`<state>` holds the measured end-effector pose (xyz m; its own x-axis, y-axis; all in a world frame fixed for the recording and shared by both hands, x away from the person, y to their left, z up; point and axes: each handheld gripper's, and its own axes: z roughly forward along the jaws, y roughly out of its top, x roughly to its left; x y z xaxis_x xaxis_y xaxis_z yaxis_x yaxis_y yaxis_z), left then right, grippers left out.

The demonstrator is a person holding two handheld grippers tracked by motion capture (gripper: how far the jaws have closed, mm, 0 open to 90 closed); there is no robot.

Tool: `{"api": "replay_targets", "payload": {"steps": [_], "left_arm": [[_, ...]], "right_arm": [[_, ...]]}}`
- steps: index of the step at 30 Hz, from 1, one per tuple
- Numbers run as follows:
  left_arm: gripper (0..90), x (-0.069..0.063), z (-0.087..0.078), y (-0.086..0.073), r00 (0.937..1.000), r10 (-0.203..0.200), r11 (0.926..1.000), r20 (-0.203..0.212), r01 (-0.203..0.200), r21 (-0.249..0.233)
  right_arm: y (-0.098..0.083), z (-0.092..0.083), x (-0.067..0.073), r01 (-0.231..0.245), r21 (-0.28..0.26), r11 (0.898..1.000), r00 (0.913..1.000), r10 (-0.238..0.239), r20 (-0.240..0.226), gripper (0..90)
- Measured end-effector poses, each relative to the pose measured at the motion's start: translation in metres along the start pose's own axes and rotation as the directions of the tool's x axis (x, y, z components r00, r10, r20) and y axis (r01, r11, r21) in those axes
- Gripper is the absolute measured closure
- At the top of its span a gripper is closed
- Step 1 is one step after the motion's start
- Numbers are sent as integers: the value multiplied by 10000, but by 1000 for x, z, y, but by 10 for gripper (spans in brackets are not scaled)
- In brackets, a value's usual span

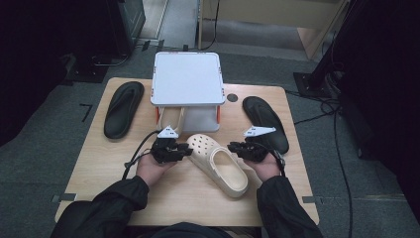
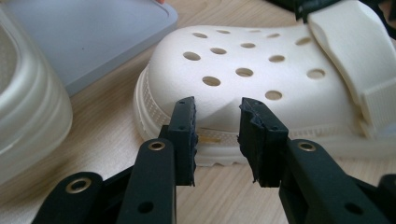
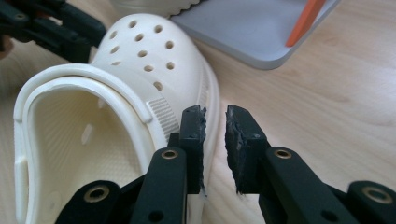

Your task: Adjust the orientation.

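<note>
- The cream clog [image 1: 219, 162] lies at the table's [image 1: 124, 198] centre, its long axis running from 11 o'clock at the toe to 5 o'clock at the heel.
- The left gripper [image 1: 184, 149] sits at the clog's 9 o'clock, the right gripper [image 1: 233, 147] at its 3 o'clock, both about equally near.
- Both pairs of jaws are partly spread and hold nothing; the left faces the toe's sole edge, the right the side rim.

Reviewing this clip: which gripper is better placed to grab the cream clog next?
Probably the right gripper: its open jaws straddle the side rim of the cream clog, an edge thin enough to pinch. The left gripper faces the broad rounded toe, which its open jaws hardly span.
</note>
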<state>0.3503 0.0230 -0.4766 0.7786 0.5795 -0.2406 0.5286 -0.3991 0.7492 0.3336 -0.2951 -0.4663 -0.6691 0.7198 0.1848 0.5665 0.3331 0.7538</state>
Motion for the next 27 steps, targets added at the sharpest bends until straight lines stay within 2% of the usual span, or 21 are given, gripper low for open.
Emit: {"api": "replay_targets", "payload": {"steps": [2,5,7,11,16,22,25,27], "left_arm": [[661,1,2,2,10000,-8,10000,-32,8,-6],[663,5,6,4,9997,-192,9998,156,192,0],[661,7,6,5,9995,-242,9997,182,242,15],[666,9,8,7,9994,-300,9995,144,300,-39],[672,14,11,9,9989,-439,9990,175,441,-113],[669,21,14,12,9970,-639,9978,442,646,-146],[651,20,13,14,9978,-549,9985,376,550,-3],[637,20,11,15,9984,-451,9990,342,450,65]], "right_arm": [[-1,2,5,172,133,9998,9998,-172,-39,778],[-1,3,12,24,44,10000,9993,-22,-382,778],[-3,3,18,67,-87,9999,9995,-70,-300,782],[-6,3,23,-144,-103,9998,9982,138,-587,791],[-8,4,33,113,-117,9999,9979,-120,-634,791],[-10,4,35,27,-73,10000,9957,-33,-925,773],[-9,3,35,243,-25,9997,9966,-244,-785,719],[-7,1,33,143,-35,9999,9971,-145,-748,700]]}}
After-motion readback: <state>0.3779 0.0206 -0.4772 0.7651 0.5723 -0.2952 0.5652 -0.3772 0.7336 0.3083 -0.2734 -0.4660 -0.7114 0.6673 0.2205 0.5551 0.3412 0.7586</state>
